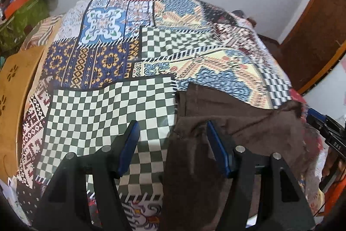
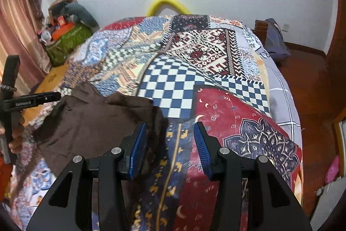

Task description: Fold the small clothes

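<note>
The rumpled dark brown cloth garment (image 1: 227,109) lies on the near patchwork-patterned bedspread (image 1: 103,101), between the released left gripper (image 1: 170,138) and the likewise spread right gripper (image 2: 169,140), its edges under each one's inner finger.

We see our left gripper (image 1: 172,133) spread wide over the patchwork bedspread (image 1: 112,105), its right finger (image 1: 216,148) against the brown garment (image 1: 248,118) lying at four o'clock.

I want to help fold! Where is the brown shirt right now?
The brown shirt lies on the patchwork bedspread, near the front. In the right wrist view it sits left of the open right gripper; in the left wrist view, under the open left gripper.
</note>
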A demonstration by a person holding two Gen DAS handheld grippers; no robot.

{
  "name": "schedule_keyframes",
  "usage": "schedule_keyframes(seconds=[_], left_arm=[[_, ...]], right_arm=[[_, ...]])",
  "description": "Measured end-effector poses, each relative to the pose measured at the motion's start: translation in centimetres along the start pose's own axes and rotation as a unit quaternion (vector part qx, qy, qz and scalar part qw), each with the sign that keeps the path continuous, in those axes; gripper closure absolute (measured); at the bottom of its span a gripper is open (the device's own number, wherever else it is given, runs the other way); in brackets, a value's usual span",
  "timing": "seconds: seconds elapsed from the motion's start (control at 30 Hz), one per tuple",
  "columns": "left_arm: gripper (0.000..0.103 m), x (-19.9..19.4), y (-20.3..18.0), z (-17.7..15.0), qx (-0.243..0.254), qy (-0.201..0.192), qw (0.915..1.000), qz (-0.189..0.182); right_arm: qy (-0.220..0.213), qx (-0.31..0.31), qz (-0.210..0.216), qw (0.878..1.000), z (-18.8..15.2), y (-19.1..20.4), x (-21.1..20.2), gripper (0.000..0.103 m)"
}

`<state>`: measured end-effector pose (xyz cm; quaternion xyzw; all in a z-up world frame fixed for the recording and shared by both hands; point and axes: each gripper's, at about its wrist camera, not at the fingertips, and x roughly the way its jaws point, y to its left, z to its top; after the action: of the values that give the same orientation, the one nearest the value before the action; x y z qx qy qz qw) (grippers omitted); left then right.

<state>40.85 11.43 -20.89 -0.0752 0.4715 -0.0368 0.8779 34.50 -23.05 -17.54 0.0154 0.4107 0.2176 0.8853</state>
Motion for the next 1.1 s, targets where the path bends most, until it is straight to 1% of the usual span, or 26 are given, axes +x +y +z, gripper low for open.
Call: schedule_keyframes(seconds=[0.07, 0.1, 0.2, 0.27, 0.3, 0.37, 0.4, 0.5, 0.6, 0.63, 0.67, 0.7, 0.73, 0.77, 0.8, 0.87, 1.0, 1.1], left_arm=[[0.039, -0.4, 0.0, -0.3, 0.001, 0.007, 0.9999, -0.008], [0.039, -0.4, 0.0, -0.6, 0.002, 0.014, 0.9998, -0.011], [0.038, 0.6, 0.2, -1.9, 0.002, 0.044, 0.999, -0.011], [0.038, 1.6, 0.5, -2.7, -0.005, 0.063, 0.998, -0.011], [0.038, 2.2, 0.6, -3.1, -0.015, 0.072, 0.9971, -0.019], [0.038, 3.0, 1.1, -3.5, -0.041, 0.081, 0.9945, -0.052], [0.038, 3.3, 1.1, -3.4, -0.048, 0.084, 0.9933, -0.063], [0.038, 3.9, 0.7, -3.2, -0.05, 0.085, 0.9918, -0.082], [0.038, 4.2, 0.0, -2.9, -0.04, 0.083, 0.992, -0.086], [0.04, 4.3, -0.1, -2.8, -0.04, 0.082, 0.9919, -0.089], [0.048, 4.4, -0.3, -2.6, -0.039, 0.08, 0.9916, -0.094], [0.054, 4.3, -0.3, -2.6, -0.04, 0.078, 0.991, -0.102], [0.066, 4.2, -0.4, -2.5, -0.042, 0.077, 0.9896, -0.113], [0.078, 4.4, -0.4, -2.3, -0.045, 0.079, 0.9883, -0.122], [0.081, 4.5, -0.5, -2.3, -0.05, 0.082, 0.9865, -0.133], [0.091, 4.5, -0.6, -2.2, -0.055, 0.081, 0.9858, -0.137], [0.093, 3.1, -1.2, -2.6, -0.039, 0.06, 0.9911, -0.112], [0.093, 1.0, -1.3, -3.3, -0.03, 0.046, 0.993, -0.104]], right_arm=[[-0.001, 0.003, 0.01, 1.0, -0.2, 0.3, -0.5, 0.061], [0.002, 0.007, 0.016, 1.0, -0.4, 0.6, -0.7, 0.058], [0.02, 0.009, 0.032, 0.999, -1.4, 1.4, -0.2, 0.056], [0.031, 0.001, 0.032, 0.999, -2.1, 2.0, 0.5, 0.056], [0.038, 0.0, 0.031, 0.999, -2.3, 2.2, 1.1, 0.056], [0.048, 0.005, 0.031, 0.998, -2.6, 2.3, 2.0, 0.056], [0.051, 0.008, 0.034, 0.998, -2.7, 2.3, 2.4, 0.056], [0.053, 0.014, 0.042, 0.998, -2.7, 2.3, 3.5, 0.056], [0.05, 0.024, 0.054, 0.997, -2.3, 2.3, 4.1, 0.056], [0.05, 0.029, 0.059, 0.997, -2.1, 2.3, 4.3, 0.056], [0.05, 0.033, 0.063, 0.996, -2.1, 2.4, 4.5, 0.056], [0.05, 0.037, 0.069, 0.996, -2.0, 2.4, 4.7, 0.061], [0.049, 0.039, 0.072, 0.995, -2.0, 2.5, 4.8, 0.066], [0.052, 0.039, 0.077, 0.995, -2.0, 2.7, 5.1, 0.074], [0.054, 0.039, 0.081, 0.994, -2.0, 2.9, 5.2, 0.081], [0.056, 0.039, 0.091, 0.994, -2.1, 3.4, 5.2, 0.089], [0.046, 0.032, 0.092, 0.994, -2.1, 4.0, 4.2, 0.092], [0.04, 0.021, 0.1, 0.994, -2.1, 4.6, 2.7, 0.093]])
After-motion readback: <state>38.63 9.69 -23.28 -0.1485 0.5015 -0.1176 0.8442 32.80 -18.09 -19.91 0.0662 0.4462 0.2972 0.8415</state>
